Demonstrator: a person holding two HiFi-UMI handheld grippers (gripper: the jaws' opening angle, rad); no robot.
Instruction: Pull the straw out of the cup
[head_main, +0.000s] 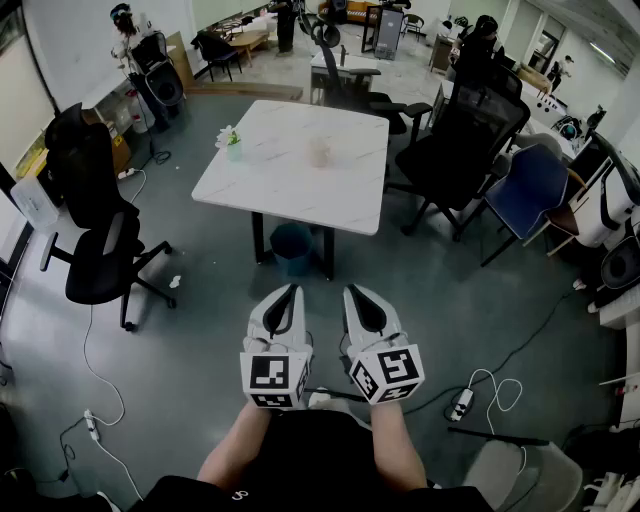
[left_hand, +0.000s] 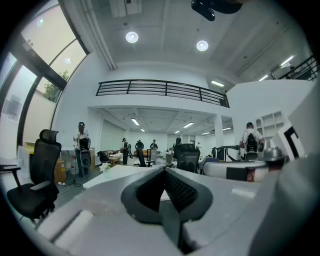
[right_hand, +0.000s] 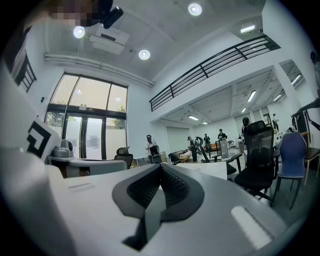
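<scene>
A pale translucent cup (head_main: 319, 151) stands near the middle of the white marble-look table (head_main: 270, 190), far ahead of me; its straw is too small to make out. Both grippers hover side by side close to my body, well short of the table. The left gripper (head_main: 292, 291) has its jaws pressed together with nothing between them, as the left gripper view (left_hand: 164, 170) shows. The right gripper (head_main: 353, 292) is likewise shut and empty in the right gripper view (right_hand: 160, 166). In the left gripper view the table's edge (left_hand: 102, 178) shows beyond the jaws.
A small potted plant (head_main: 232, 143) sits at the table's left side. A blue bin (head_main: 291, 247) stands under the table. Black office chairs (head_main: 95, 235) (head_main: 455, 150) flank it, a blue chair (head_main: 530, 190) stands at right. Cables and a power strip (head_main: 462, 403) lie on the grey floor. People stand far off.
</scene>
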